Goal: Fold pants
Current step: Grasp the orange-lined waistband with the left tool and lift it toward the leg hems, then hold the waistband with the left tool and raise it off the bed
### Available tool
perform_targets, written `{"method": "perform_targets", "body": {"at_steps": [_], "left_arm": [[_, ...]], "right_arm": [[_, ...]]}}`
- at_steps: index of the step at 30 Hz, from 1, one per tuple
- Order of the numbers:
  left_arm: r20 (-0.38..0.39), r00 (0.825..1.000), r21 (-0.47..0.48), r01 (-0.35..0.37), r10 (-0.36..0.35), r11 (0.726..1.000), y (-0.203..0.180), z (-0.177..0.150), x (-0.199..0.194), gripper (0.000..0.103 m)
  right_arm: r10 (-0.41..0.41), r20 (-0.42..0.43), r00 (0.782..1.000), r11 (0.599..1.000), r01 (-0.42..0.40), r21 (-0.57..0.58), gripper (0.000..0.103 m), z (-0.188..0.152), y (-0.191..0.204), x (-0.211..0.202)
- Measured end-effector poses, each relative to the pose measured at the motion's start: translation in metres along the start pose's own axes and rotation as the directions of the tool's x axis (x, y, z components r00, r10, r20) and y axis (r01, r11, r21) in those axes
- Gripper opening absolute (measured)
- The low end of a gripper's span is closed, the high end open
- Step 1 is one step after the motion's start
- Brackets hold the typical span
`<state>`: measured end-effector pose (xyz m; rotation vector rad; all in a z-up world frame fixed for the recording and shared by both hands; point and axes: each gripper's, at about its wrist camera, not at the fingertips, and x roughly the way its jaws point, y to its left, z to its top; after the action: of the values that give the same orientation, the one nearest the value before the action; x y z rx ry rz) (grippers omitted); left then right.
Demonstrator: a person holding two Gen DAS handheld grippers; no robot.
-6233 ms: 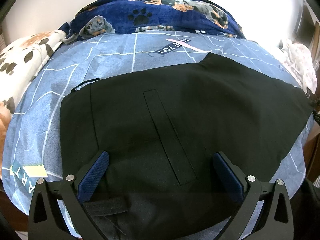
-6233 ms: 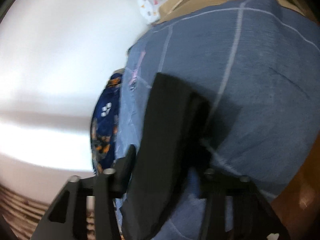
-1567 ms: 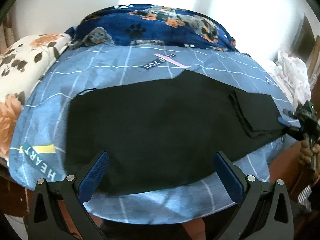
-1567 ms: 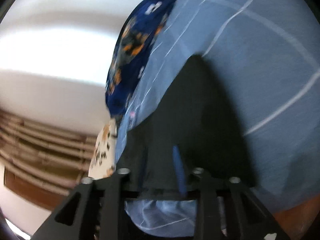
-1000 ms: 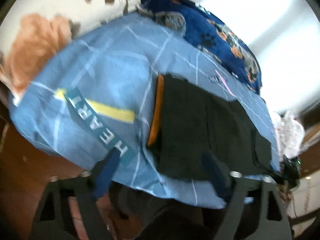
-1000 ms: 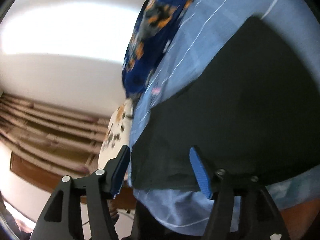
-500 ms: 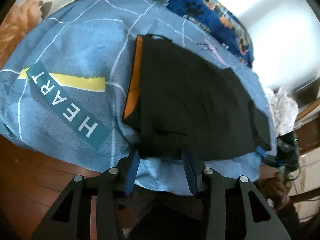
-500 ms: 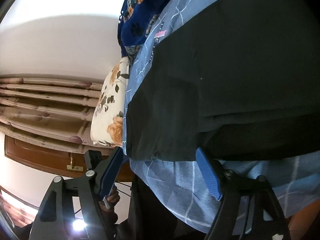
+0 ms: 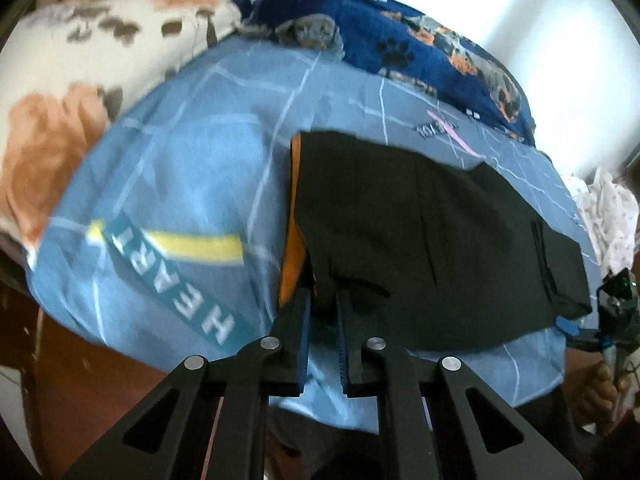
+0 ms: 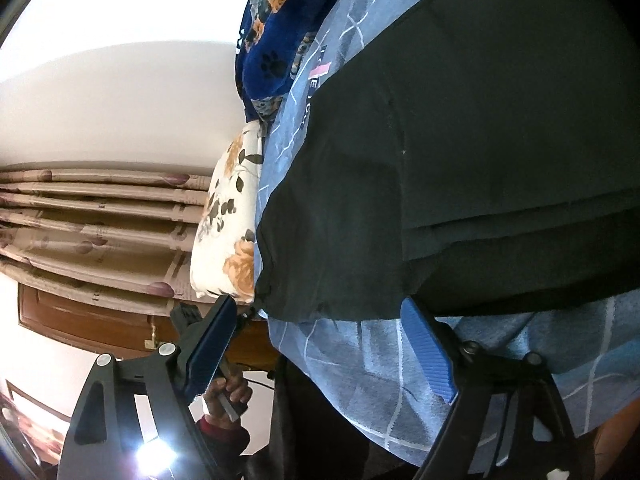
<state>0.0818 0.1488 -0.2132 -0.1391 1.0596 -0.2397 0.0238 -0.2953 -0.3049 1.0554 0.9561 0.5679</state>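
Blue checked bedding [image 9: 192,184] printed with the word HEART covers the bed, with a white floral pillow [image 9: 92,64] at its far left corner, a dark blue paw-print blanket [image 9: 420,52] bunched along its far edge against the pale wall, and some white patterned cloth [image 9: 612,216] off the right end. Pinkish curtains [image 10: 100,216] over brown wood show in the right wrist view. The left gripper [image 9: 322,320] reaches in low at the near edge of the bed, its blue-padded fingers [image 9: 304,328] drawn narrow and pinching the near left corner of the pants [image 9: 420,240], where the black cloth bunches between them. The right gripper [image 10: 320,344] sits at the near right end of the pants, tilted, with its blue fingers [image 10: 426,354] spread wide just beside the hem, one on each side of the corner, and no cloth gripped between them; in the left wrist view it shows at the far right, held in a hand [image 9: 604,388]. The pants lie flat across the middle of the bed, black, already doubled lengthwise, with an orange lining [image 9: 294,240] showing along the left end and layered folded edges at the right end.
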Motion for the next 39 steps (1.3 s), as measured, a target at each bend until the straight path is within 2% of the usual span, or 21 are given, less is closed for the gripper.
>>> {"method": "perform_targets", "body": {"at_steps": [4,8,11,12,13,15,16,18,21,25,26,30,33,35,37,39], "left_arm": [[-0.055,0.998,-0.033,-0.023,0.022,0.999,0.011,0.001,0.022,0.012],[-0.049,0.999,-0.023,-0.013,0.012,1.0,0.011,0.001,0.025,0.013],[-0.051,0.997,0.034,-0.056,0.057,0.998,0.004,0.002,0.027,0.024],[-0.053,0.996,0.045,-0.075,0.077,0.996,0.004,0.003,0.028,0.035],[-0.044,0.992,0.055,-0.113,0.116,0.992,0.005,0.003,0.027,0.053],[-0.032,0.989,0.056,-0.146,0.147,0.988,0.011,0.003,0.027,0.068],[-0.043,0.99,0.047,-0.131,0.133,0.99,0.016,0.003,0.028,0.07],[-0.055,0.995,0.033,-0.081,0.083,0.996,0.022,0.003,0.029,0.07],[-0.038,0.998,0.091,-0.05,0.054,0.995,0.02,0.002,0.026,0.067],[0.021,0.996,0.211,-0.088,0.086,0.974,-0.001,-0.002,0.017,0.034],[0.012,0.996,0.226,-0.089,0.088,0.97,-0.004,-0.003,0.019,0.031],[-0.026,0.998,0.208,-0.057,0.063,0.977,-0.003,0.001,0.025,0.029],[-0.069,0.998,0.165,0.003,0.008,0.986,0.005,0.005,0.028,0.029],[-0.098,0.995,0.217,0.041,-0.02,0.975,-0.001,0.005,0.028,0.027],[-0.12,0.993,0.269,0.044,-0.011,0.962,-0.006,0.004,0.03,0.027],[-0.16,0.986,0.253,0.077,-0.037,0.964,-0.001,0.011,0.035,0.031]], "right_arm": [[0.005,-0.012,1.0,1.0,-0.004,0.005,0.083,-0.001,0.0,0.005],[-0.005,-0.03,1.0,1.0,0.005,-0.018,0.085,-0.005,0.005,0.008],[0.003,-0.038,0.999,1.0,-0.003,-0.012,0.087,-0.005,0.004,0.01],[0.006,-0.042,0.999,1.0,-0.006,-0.006,0.087,-0.005,0.003,0.011],[0.005,-0.046,0.999,1.0,-0.005,-0.003,0.087,-0.005,0.002,0.012],[0.002,-0.048,0.999,1.0,-0.002,-0.001,0.087,-0.006,0.001,0.012],[0.006,-0.047,0.999,1.0,-0.006,0.002,0.087,-0.006,0.001,0.012],[0.007,-0.044,0.999,1.0,-0.007,0.005,0.088,-0.005,0.0,0.01],[0.011,-0.037,0.999,1.0,-0.011,0.013,0.088,-0.005,-0.001,0.009],[0.006,-0.037,0.999,1.0,-0.005,0.016,0.088,-0.004,-0.001,0.009],[0.005,-0.036,0.999,1.0,-0.004,0.016,0.089,-0.004,-0.001,0.01],[0.011,-0.034,0.999,1.0,-0.009,0.03,0.09,-0.003,-0.004,0.009],[0.013,-0.036,0.999,0.999,-0.012,0.03,0.09,-0.002,-0.005,0.009],[0.013,-0.037,0.999,0.999,-0.012,0.03,0.091,-0.002,-0.005,0.009],[0.014,-0.037,0.999,0.999,-0.013,0.032,0.091,-0.001,-0.005,0.009],[0.019,-0.036,0.999,0.999,-0.017,0.038,0.091,-0.001,-0.006,0.009]]}}
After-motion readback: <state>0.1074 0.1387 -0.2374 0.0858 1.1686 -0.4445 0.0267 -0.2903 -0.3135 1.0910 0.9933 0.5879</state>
